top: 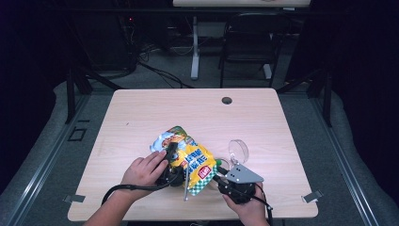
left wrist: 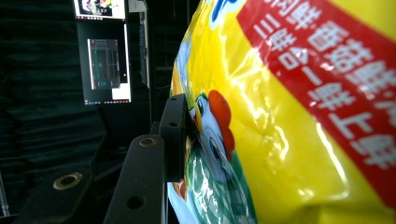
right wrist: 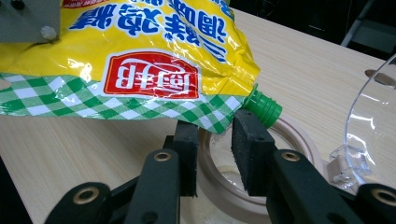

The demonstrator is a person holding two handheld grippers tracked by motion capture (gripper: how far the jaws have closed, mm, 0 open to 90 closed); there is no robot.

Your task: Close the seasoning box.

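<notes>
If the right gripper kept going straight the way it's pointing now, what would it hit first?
Most likely the yellow seasoning pouch: the right gripper points at its checked corner by the green spout, which already sits between the jaws. Whether the pads already touch it is unclear.

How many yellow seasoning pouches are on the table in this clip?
1. The yellow pouch sits mid-table, held between the left gripper and the right gripper, its green spout over the round container.

The yellow pouch [right wrist: 140, 51] bears a red "厨邦" logo (seen upside down).
</notes>
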